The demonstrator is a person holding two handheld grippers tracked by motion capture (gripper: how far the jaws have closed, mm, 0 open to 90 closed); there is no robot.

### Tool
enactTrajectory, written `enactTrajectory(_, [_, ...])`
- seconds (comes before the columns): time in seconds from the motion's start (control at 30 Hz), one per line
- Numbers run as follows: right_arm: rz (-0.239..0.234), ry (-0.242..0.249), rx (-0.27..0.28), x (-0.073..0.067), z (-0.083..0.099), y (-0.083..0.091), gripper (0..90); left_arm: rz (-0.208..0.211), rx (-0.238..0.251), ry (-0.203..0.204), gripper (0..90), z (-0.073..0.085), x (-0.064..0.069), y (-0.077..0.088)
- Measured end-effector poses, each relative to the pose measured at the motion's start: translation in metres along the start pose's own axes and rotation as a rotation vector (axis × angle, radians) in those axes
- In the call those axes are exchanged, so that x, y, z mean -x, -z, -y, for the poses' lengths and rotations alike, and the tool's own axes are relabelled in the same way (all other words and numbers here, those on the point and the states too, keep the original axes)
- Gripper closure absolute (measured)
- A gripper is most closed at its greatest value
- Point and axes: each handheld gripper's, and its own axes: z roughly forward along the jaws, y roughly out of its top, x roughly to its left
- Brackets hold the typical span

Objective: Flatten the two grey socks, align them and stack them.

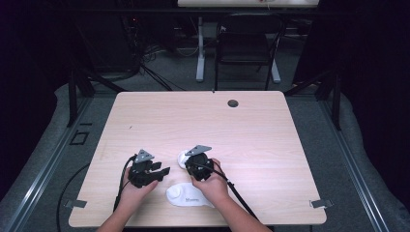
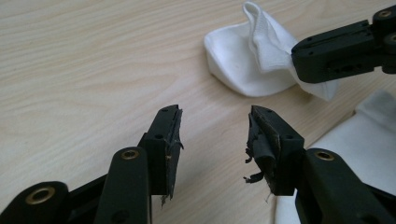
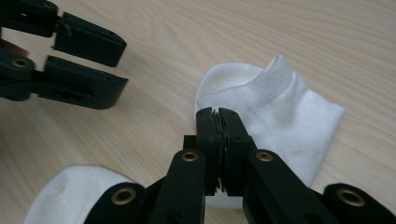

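Note:
Two white ankle socks lie on the pale wooden table (image 1: 251, 125). My right gripper (image 3: 218, 114) is shut on the ribbed cuff edge of the farther sock (image 3: 289, 116), and the cuff rises toward its jaws. In the high view that sock (image 1: 182, 158) peeks out just left of the right gripper (image 1: 187, 162). The left gripper (image 2: 215, 135) is open over bare wood with nothing between its worn pads, a short way from the sock (image 2: 243, 65). From above, the left gripper (image 1: 162, 169) points right toward it. The second sock (image 1: 186, 195) lies flat nearer the person.
Table edges run close in front of the person's forearms. A round cable hole (image 1: 233, 103) sits near the table's far edge. Beyond the table stand a dark chair (image 1: 246, 43) and a white desk leg (image 1: 200, 48) on the grey floor.

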Motion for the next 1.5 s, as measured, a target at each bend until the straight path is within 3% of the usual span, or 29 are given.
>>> enactTrajectory(0.27, [-0.016, -0.035, 0.024, 0.006, 0.001, 0.011, 88.3, -0.019, -0.015, -0.012, 56.8, -0.019, 0.005, -0.023])
enactTrajectory(0.6, [-0.018, -0.041, 0.045, 0.011, 0.003, 0.018, 88.3, -0.032, -0.028, 0.004, 58.0, -0.028, 0.008, -0.049])
enactTrajectory(0.83, [-0.016, -0.038, 0.054, 0.014, 0.004, 0.025, 88.3, -0.051, -0.057, -0.012, 70.7, -0.03, 0.011, -0.059])
enactTrajectory(1.1, [-0.01, -0.054, 0.075, 0.02, 0.005, 0.033, 88.3, -0.053, -0.068, -0.017, 88.2, -0.03, 0.011, -0.059])
enactTrajectory(1.5, [0.039, -0.099, 0.081, 0.044, 0.022, 0.05, 88.3, -0.055, -0.061, -0.02, 89.5, -0.028, 0.005, -0.044])
